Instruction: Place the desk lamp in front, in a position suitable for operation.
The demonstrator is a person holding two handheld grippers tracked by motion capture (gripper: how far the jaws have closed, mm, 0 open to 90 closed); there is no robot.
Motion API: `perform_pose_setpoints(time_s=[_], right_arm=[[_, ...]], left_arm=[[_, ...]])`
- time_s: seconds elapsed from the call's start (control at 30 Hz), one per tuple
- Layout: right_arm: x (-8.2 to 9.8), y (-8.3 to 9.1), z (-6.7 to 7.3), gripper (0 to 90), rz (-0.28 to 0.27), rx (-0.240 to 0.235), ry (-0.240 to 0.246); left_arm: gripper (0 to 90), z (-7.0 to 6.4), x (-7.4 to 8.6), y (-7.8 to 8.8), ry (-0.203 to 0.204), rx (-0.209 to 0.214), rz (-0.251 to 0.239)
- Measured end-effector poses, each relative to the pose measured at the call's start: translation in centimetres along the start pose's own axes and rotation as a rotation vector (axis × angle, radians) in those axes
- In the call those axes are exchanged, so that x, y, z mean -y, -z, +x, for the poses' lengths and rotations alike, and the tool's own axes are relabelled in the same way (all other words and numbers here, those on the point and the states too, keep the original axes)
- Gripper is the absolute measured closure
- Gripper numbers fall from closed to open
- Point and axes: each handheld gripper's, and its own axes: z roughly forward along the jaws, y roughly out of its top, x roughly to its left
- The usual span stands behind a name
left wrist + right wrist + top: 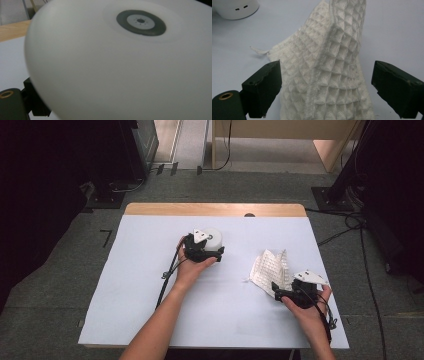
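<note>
**Two Tongs, a White Gadget and a Waffle Cloth**

On the left of the high view, the left gripper (209,251) is right up against a round white gadget (214,238) near the middle of the white table (140,270). A hand holds the gripper from below. In the left gripper view, the gadget (120,70) is so close that it looks big and blurry. It has a dark ring with a pale middle at the upper right of the frame. One black jaw peeks out at the lower left. I cannot tell if these tongs are spread or pinching the gadget.

On the right of the high view, the right gripper (280,290) points at a crumpled white waffle cloth (271,266). In the right gripper view, the tongs (325,87) are spread wide. The cloth (329,75) sits between the two jaws, and they do not press on it.

What could go wrong? The gadget looks smooth and round, so it could slip or tip over if the tongs hold only its edge. The cloth is floppy, so the tongs might catch just one fold and drop the rest.

The right gripper view shows the little squares of the cloth and two small slots on the gadget (235,8) at the upper left. The high view shows both hands and the whole table at once.
</note>
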Motion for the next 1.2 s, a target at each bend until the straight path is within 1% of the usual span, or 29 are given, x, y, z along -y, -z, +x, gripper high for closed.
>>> perform_pose_setpoints(time_s=[0.07,0.13,0.27,0.3,0.37,0.4,0.43,0.47,0.5,0.6,0.63,0.67,0.7,0.73,0.77,0.8,0.83,0.9,0.93,0.97,1.0,1.07,1.1,1.13,1.2], right_arm=[[0.0,-0.1,0.0,9.5,0.003,0.000,-0.001],[0.0,-0.1,0.0,9.5,0.004,0.000,0.001],[0.0,-0.1,0.0,9.5,0.003,-0.001,0.000],[0.1,-0.1,-0.1,9.5,0.002,0.002,0.002],[0.1,-0.1,-0.1,9.5,0.001,0.001,0.004],[0.1,0.0,-0.2,9.5,0.002,0.003,0.005],[0.1,0.0,-0.2,9.5,0.003,0.004,0.002],[0.1,0.0,-0.2,9.5,0.003,0.004,0.002],[0.1,0.0,-0.2,9.5,0.004,0.005,-0.004],[0.1,0.2,-0.3,9.5,-0.002,0.006,-0.001],[0.1,0.2,-0.3,9.5,-0.002,0.007,-0.002],[0.1,0.3,-0.3,9.5,-0.003,0.007,0.000],[0.0,0.3,-0.3,9.5,-0.004,0.008,-0.001],[0.0,0.4,-0.2,9.5,-0.005,0.008,0.000],[0.0,0.4,-0.2,9.5,-0.006,0.007,-0.001],[0.0,0.4,-0.2,9.5,-0.006,0.007,-0.001],[0.0,0.4,-0.1,9.5,-0.006,0.005,0.001],[0.0,0.3,0.1,9.5,-0.005,0.004,0.006],[-0.1,0.3,0.4,9.5,-0.004,-0.001,0.012],[-0.1,0.2,0.4,9.5,-0.005,-0.002,0.016],[-0.1,0.2,0.4,9.5,-0.005,-0.002,0.016],[-0.1,0.2,0.6,9.5,-0.006,-0.004,0.018],[-0.1,0.2,0.7,9.5,-0.007,-0.009,0.019],[-0.1,0.1,0.8,9.5,-0.006,-0.009,0.022],[-0.2,0.0,0.9,9.5,-0.007,-0.015,0.026]], left_arm=[[6.5,-0.1,0.0,0.1,-0.020,-0.011,-0.005],[7.8,0.0,-0.1,0.2,-0.027,-0.016,-0.005],[8.0,0.1,0.0,0.3,-0.038,-0.017,-0.007],[8.1,0.0,-0.1,0.5,-0.051,-0.012,-0.003],[8.1,0.0,-0.2,0.7,-0.056,-0.007,-0.004],[8.1,0.0,-0.3,1.0,-0.056,-0.002,-0.009],[8.1,0.1,-0.5,1.8,-0.050,0.011,-0.023],[8.2,0.1,-0.5,1.8,-0.050,0.011,-0.023],[8.2,0.2,-0.8,2.3,-0.048,0.022,-0.027],[8.2,0.2,-1.1,3.9,-0.049,0.055,-0.042],[8.2,0.2,-1.1,4.5,-0.045,0.067,-0.041],[8.1,0.4,-0.9,5.8,-0.046,0.079,-0.031],[8.2,0.4,-0.9,5.8,-0.046,0.079,-0.031],[8.2,0.5,-0.7,6.4,-0.043,0.086,-0.030],[8.2,0.6,0.0,7.5,-0.051,0.089,-0.007],[8.2,0.6,0.0,7.5,-0.051,0.089,-0.007],[8.2,0.5,0.6,8.2,-0.069,0.070,0.004],[8.1,0.5,1.6,9.0,-0.082,0.055,0.021],[8.1,0.5,2.7,9.9,-0.058,0.058,0.028],[8.1,0.5,2.7,9.9,-0.058,0.058,0.028],[8.1,0.5,3.4,10.4,-0.051,0.057,0.036],[8.1,0.3,4.6,11.3,-0.060,0.044,0.054],[8.1,0.1,5.7,12.1,-0.075,0.040,0.072],[8.1,0.0,6.0,12.4,-0.075,0.041,0.075],[8.0,0.0,6.5,12.8,-0.085,0.063,0.085]])
